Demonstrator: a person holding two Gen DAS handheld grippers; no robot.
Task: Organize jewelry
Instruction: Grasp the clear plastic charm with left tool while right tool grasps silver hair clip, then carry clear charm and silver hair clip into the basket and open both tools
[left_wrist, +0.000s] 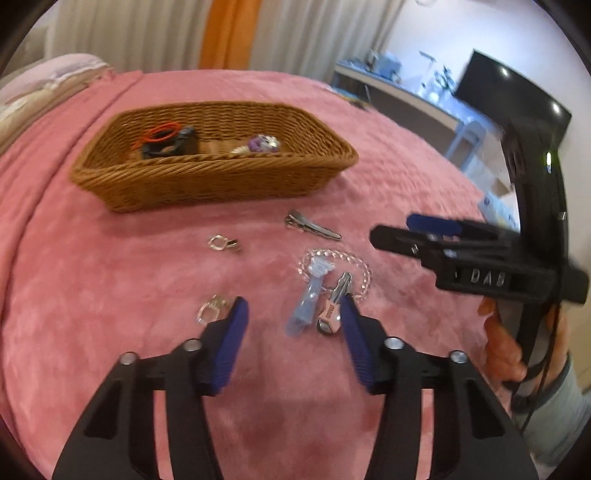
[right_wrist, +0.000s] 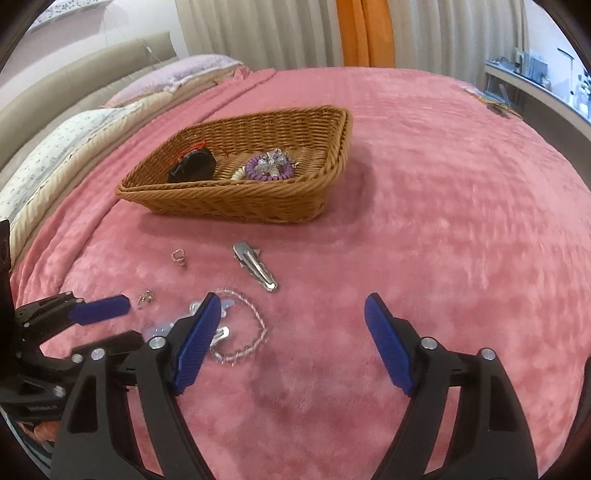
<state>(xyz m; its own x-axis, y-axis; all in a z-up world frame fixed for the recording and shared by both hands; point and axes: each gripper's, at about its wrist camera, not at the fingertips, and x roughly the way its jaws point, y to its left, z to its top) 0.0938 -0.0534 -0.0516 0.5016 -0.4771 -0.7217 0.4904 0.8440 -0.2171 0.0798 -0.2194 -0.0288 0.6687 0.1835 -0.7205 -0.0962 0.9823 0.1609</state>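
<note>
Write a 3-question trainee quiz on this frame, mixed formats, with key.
1. True or false: the wicker basket holds nothing.
2. Multiple choice: the silver hair clip lies A) in the basket B) on the pink blanket C) in a gripper.
3. Fill in: the left gripper and right gripper are both ___.

Key: 1 false (purple coil tie inside); 2 B; 3 open.

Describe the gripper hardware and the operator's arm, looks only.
Both grippers, left gripper and right gripper, have black plastic bodies with silver bolts and ribbed blue finger pads. In the left wrist view the right one shows raised lettering, a green indicator light and a black cable. The person's right hand is bare, with a grey sleeve.
</note>
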